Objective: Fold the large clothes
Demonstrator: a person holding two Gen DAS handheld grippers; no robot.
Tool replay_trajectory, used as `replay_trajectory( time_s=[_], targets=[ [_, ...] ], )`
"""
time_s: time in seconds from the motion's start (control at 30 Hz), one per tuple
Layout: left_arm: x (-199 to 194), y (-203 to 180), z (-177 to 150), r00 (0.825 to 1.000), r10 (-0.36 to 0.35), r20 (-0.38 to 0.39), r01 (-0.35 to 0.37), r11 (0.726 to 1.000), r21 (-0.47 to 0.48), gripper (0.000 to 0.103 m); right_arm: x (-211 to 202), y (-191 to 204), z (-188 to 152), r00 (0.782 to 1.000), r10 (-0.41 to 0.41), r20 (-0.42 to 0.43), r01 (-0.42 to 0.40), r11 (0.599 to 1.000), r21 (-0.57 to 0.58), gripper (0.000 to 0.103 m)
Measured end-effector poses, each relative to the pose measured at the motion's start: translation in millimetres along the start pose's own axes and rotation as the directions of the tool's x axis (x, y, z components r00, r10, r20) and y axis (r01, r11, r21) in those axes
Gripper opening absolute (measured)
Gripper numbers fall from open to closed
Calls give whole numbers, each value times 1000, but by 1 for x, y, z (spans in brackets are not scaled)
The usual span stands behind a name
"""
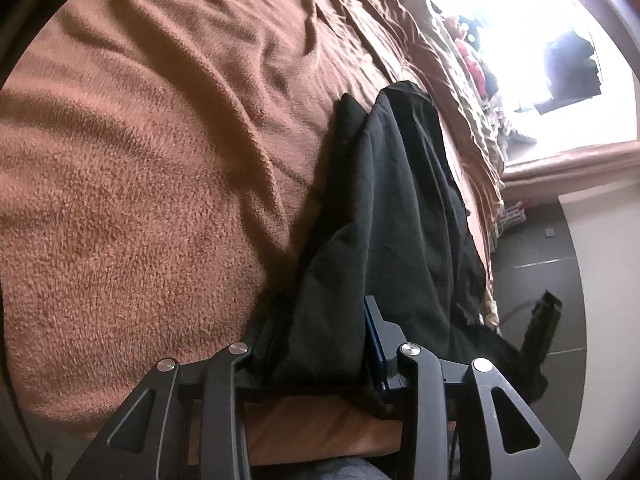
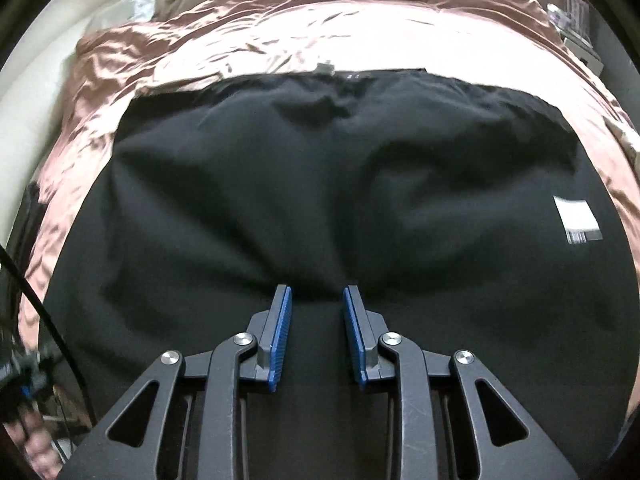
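Fabric of a large black garment (image 2: 320, 184), soft and matte with a slightly fleecy surface, spreads across a bed in the right wrist view and fills most of it. A white rectangular label (image 2: 578, 219) with fine barcode-like lines sits on the cloth near its right side; its print is too blurred to read. A small dark tag (image 2: 352, 76) with pale marks at the far edge is likewise illegible.

The right gripper (image 2: 317, 334) points at a raised bunch of this cloth, its ribbed blue pads (image 2: 280, 340) standing apart with black fabric seen between them; whether they pinch it I cannot tell.

Only the left wrist view shows the garment from the side, rising in a draped fold (image 1: 400, 208) off the bed edge. There the left gripper (image 1: 320, 344) is clamped on the cloth, which fills the gap between its fingers.

Under the garment the right view shows a shiny, wrinkled pink satin cover (image 2: 248, 44), while the left view shows a nubby brown terry blanket (image 1: 140, 180), dark floor tiles (image 1: 532, 240) and a bright window (image 1: 500, 32).
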State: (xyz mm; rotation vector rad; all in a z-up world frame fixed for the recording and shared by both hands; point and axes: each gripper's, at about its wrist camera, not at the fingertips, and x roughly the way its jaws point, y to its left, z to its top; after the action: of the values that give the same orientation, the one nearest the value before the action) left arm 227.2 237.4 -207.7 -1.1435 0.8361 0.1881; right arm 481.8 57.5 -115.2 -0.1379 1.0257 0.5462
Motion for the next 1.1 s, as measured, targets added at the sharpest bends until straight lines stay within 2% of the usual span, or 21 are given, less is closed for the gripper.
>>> replay_trajectory(
  time_s=[0.17, 0.23, 0.53, 0.7, 0.87, 0.93, 1.1],
  targets=[
    [-3, 4, -4, 1000, 13, 24, -12, 999, -35, 38, 19, -5, 28, 1000, -8, 6, 8, 999, 52, 15],
    [-4, 4, -6, 999, 21, 38, -20, 999, -47, 38, 28, -9, 39, 1000, 7, 5, -7, 996, 92, 15],
    [-4, 1, -11, 997, 50, 57, -45, 996, -72, 37, 62, -9, 73, 999, 17, 37, -22, 990, 138, 15],
    [0, -3, -10, 996, 63, 65, -58, 996, -74, 37, 75, -19, 92, 997, 63, 37, -68, 985, 161, 14],
    [2, -5, -9, 996, 69, 62, -63, 994, -87, 36, 71, -34, 89, 985, 159, 61, -167, 974, 155, 14],
    [2, -6, -8, 996, 65, 61, -59, 994, -89, 32, 60, -39, 81, 975, 214, 69, -222, 961, 164, 14],
    [-8, -17, -8, 995, 51, 84, -47, 997, -54, 22, 18, -51, 54, 953, 274, 127, -291, 947, 137, 14]
  ],
)
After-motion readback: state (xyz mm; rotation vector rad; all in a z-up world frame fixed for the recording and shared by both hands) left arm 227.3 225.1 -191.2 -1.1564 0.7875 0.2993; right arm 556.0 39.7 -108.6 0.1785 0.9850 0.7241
